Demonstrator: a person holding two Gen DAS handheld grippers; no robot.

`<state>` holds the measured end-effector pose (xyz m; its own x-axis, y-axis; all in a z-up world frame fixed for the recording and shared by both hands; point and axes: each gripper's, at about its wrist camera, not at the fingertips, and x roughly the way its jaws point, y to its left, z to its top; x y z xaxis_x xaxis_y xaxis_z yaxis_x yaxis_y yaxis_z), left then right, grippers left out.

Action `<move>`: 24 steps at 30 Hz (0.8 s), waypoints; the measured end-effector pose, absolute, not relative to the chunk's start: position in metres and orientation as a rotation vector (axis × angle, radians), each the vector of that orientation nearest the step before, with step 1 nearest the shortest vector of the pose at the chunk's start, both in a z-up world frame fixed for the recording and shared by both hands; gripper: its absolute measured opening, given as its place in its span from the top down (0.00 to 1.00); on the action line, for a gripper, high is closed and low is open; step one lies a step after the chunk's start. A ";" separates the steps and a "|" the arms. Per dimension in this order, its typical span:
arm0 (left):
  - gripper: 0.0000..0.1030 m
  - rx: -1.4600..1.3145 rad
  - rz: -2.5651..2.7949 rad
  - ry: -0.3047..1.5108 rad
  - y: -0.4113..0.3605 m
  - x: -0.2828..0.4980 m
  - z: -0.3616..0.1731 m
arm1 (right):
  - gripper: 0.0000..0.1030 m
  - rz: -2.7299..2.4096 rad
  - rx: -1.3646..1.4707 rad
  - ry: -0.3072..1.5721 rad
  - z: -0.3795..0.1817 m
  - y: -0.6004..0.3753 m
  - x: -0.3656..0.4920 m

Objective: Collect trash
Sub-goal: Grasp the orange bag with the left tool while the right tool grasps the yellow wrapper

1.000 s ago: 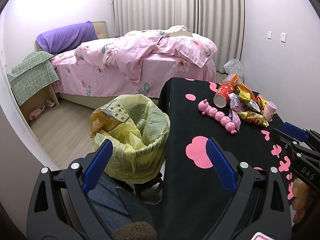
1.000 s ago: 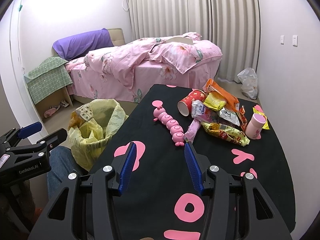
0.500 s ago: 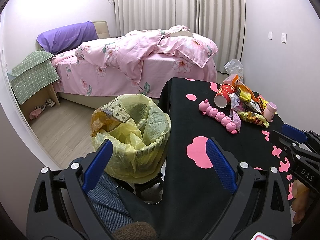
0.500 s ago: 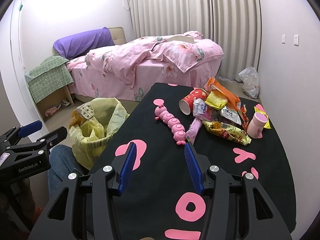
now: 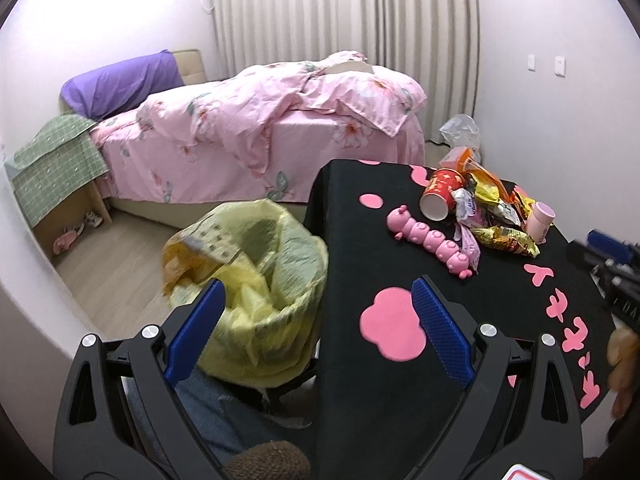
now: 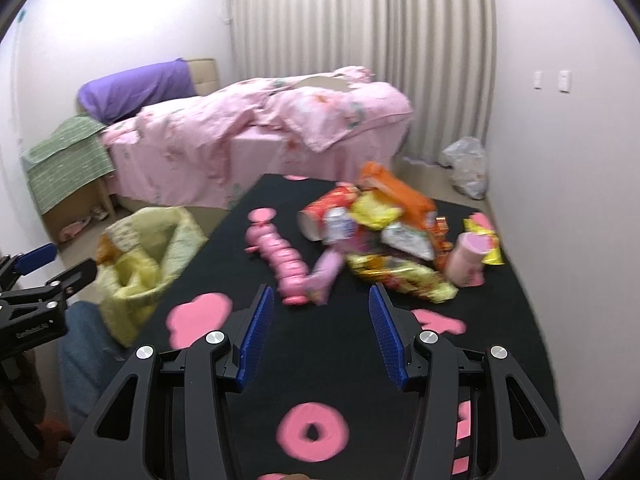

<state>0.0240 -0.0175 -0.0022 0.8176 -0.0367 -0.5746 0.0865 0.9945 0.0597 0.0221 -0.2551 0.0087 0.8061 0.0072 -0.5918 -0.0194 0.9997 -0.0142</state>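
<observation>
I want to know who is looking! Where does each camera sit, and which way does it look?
Left wrist: rides on the left hand-held gripper, faces the yellow trash bag and black table; own blue fingers and a jeans leg show.
Right wrist: rides on the right hand-held gripper, faces the wrapper pile; the left gripper shows at the edge.
Both see the pink caterpillar toy, bed and curtain.

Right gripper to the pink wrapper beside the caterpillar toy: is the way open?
Probably yes. The right gripper is open, the pink wrapper lies just ahead on bare tablecloth, though the caterpillar toy touches its left side.
</observation>
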 end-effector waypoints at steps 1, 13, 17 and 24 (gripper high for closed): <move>0.13 0.090 -0.078 0.614 -0.021 0.032 -0.004 | 0.54 -0.008 -0.022 0.631 0.009 -0.267 0.025; 0.11 0.086 -0.543 0.653 -0.141 0.167 -0.019 | 0.54 -0.151 -0.010 0.681 -0.018 -0.387 0.092; 0.10 0.035 -0.597 0.744 -0.178 0.247 -0.015 | 0.54 -0.119 0.037 0.727 -0.027 -0.412 0.126; 0.14 0.060 -0.562 0.806 -0.252 0.343 -0.012 | 0.54 -0.222 0.133 0.723 -0.045 -0.456 0.141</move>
<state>0.3426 -0.2522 -0.0115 0.5546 -0.4533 -0.6978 0.4982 0.8526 -0.1578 0.1413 -0.4561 -0.0448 0.7278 -0.1548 -0.6681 0.2464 0.9682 0.0441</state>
